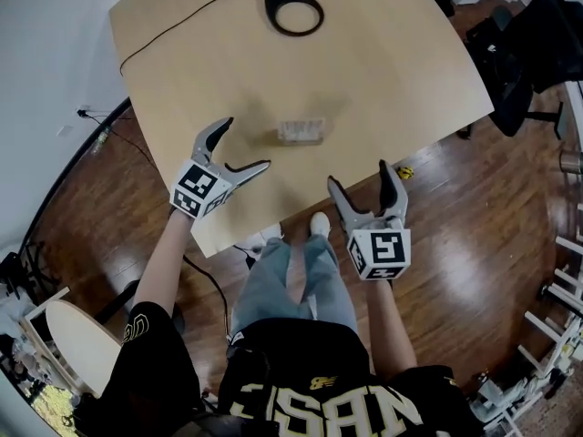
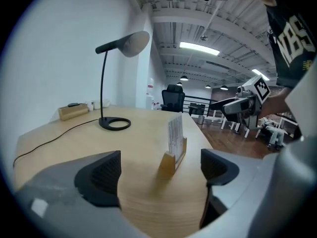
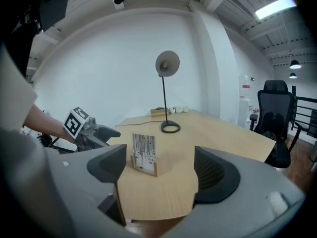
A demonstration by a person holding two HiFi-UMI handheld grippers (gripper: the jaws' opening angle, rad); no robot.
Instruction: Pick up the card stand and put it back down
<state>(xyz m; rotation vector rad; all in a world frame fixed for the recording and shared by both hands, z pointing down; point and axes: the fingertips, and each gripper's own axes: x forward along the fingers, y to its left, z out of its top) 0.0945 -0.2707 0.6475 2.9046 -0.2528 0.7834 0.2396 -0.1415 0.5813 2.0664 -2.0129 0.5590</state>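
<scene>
The card stand, a low wooden block holding a striped white card, stands upright on the light wooden table, near its front edge. My left gripper is open just to its left, a little apart from it; in the left gripper view the card stand shows beyond the wide jaws, touching neither. My right gripper hangs open off the table's front edge, nearer to me than the stand. In the right gripper view the card stand sits ahead of the empty jaws.
A black desk lamp with a ring base stands at the table's far side, its cable running off to the left. A black office chair is at the right. A white chair stands on the wooden floor at lower left.
</scene>
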